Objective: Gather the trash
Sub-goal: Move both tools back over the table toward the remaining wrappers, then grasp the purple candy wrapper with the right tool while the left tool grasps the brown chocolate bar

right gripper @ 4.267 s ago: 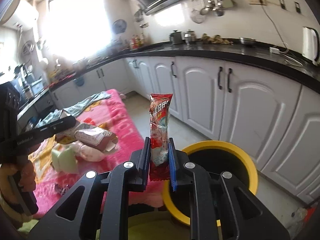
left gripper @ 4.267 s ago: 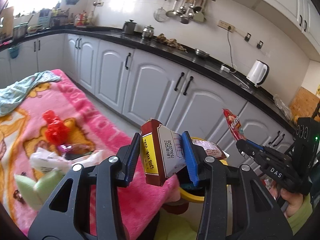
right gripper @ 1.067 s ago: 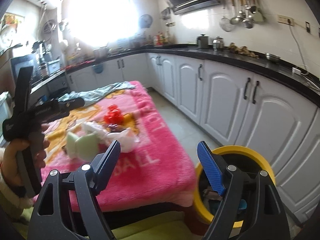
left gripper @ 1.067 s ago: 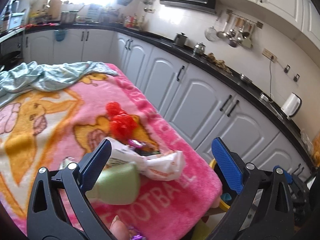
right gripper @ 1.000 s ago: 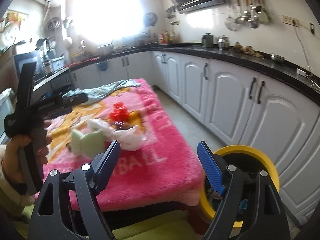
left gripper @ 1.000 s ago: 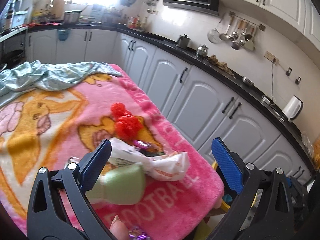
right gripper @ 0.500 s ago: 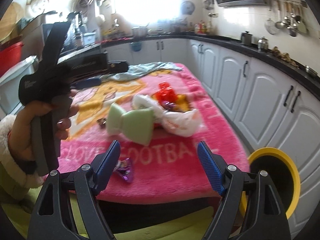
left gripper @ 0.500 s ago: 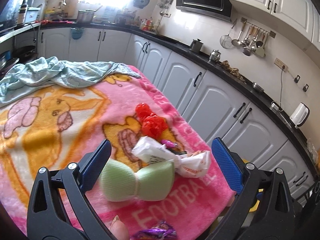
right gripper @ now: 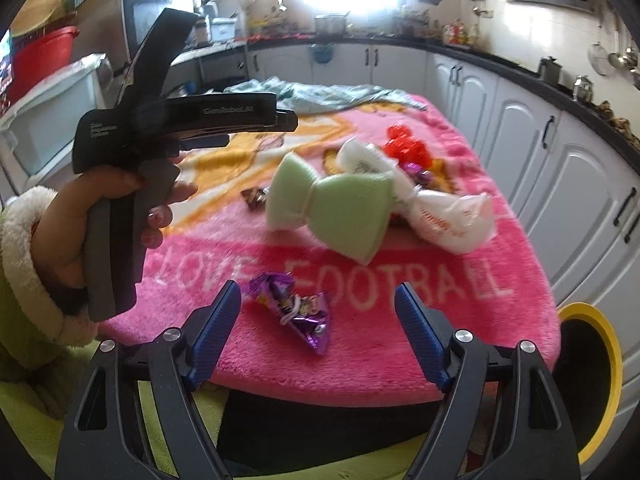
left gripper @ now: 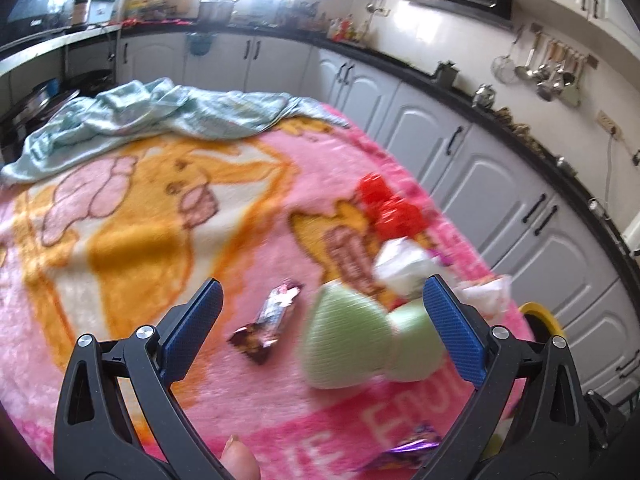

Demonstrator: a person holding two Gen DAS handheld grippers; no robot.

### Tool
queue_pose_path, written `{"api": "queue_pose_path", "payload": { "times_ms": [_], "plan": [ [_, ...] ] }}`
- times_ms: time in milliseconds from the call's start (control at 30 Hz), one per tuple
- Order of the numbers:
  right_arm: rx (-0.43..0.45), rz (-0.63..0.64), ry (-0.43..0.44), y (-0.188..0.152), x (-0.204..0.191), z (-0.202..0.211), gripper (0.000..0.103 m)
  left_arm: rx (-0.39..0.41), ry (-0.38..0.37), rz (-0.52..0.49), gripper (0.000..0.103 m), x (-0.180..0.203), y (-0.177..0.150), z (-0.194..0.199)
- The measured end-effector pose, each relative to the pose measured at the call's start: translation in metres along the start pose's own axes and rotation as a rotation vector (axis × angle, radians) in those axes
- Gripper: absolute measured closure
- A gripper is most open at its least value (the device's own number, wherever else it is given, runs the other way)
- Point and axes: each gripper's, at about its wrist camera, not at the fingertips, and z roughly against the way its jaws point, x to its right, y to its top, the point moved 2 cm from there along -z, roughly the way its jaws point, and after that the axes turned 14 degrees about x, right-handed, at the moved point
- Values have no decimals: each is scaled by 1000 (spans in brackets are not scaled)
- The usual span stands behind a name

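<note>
Trash lies on a pink blanket [left gripper: 120, 216] over a table. A brown candy wrapper [left gripper: 267, 322] lies between the fingers of my open, empty left gripper [left gripper: 320, 330]. A purple wrapper [right gripper: 298, 309] lies between the fingers of my open, empty right gripper [right gripper: 318, 334]; it also shows in the left wrist view [left gripper: 408, 446]. A pale green bow-shaped sponge [right gripper: 334, 206], a white plastic bag [right gripper: 444, 216] and red crumpled plastic [right gripper: 408, 146] lie further on. The yellow-rimmed bin [right gripper: 600, 364] stands at the table's right corner.
A light blue cloth [left gripper: 152, 116] is bunched at the blanket's far end. White cabinets under a black counter [left gripper: 500, 128] run along the right. A red tub [right gripper: 44, 56] sits on a white box to the left. The left gripper's body [right gripper: 176, 120] hangs over the blanket's left side.
Both grippers let go of their trash at the bin and swung back left over the blanket. The left now frames the brown wrapper, the right the purple one.
</note>
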Motion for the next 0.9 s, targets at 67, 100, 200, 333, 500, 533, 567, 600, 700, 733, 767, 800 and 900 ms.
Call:
{"api": "queue_pose_path", "payload": {
  "times_ms": [67, 100, 200, 333, 500, 533, 567, 600, 700, 733, 767, 800, 900],
  "plan": [
    [-29, -3, 21, -4, -2, -10, 26, -17, 21, -1, 11, -10, -5, -5],
    [-40, -1, 31, -5, -3, -14, 26, -24, 26, -1, 11, -13, -7, -7],
    [-75, 18, 57, -10, -9, -28, 28, -55, 46, -8, 11, -27, -16, -15],
    [-120, 33, 97, -15, -17, -49, 40, -105, 63, 7, 19, -48, -31, -22],
    [-168, 20, 127, -21, -22, -73, 65, -155, 27, 32, 37, -57, -46, -29],
    [-182, 11, 134, -24, -22, -77, 76, -162, 20, 36, 42, -57, -48, -31],
    [-194, 4, 137, -26, -21, -79, 76, -166, 16, 37, 44, -57, -49, -32],
    [-192, -7, 140, -28, -19, -79, 77, -168, 8, 34, 46, -56, -50, -33],
    [-186, -21, 138, -28, -17, -77, 81, -158, -8, 12, 47, -54, -49, -36],
    [-184, -23, 137, -27, -17, -77, 81, -157, -13, 8, 47, -53, -49, -36],
    [-183, -30, 138, -28, -15, -76, 81, -160, -20, -1, 47, -51, -49, -38],
    [-183, -39, 139, -28, -14, -76, 81, -163, -25, -11, 47, -49, -49, -40],
    [-181, -47, 138, -28, -13, -74, 82, -172, -39, -57, 54, -43, -50, -47]
  ]
}}
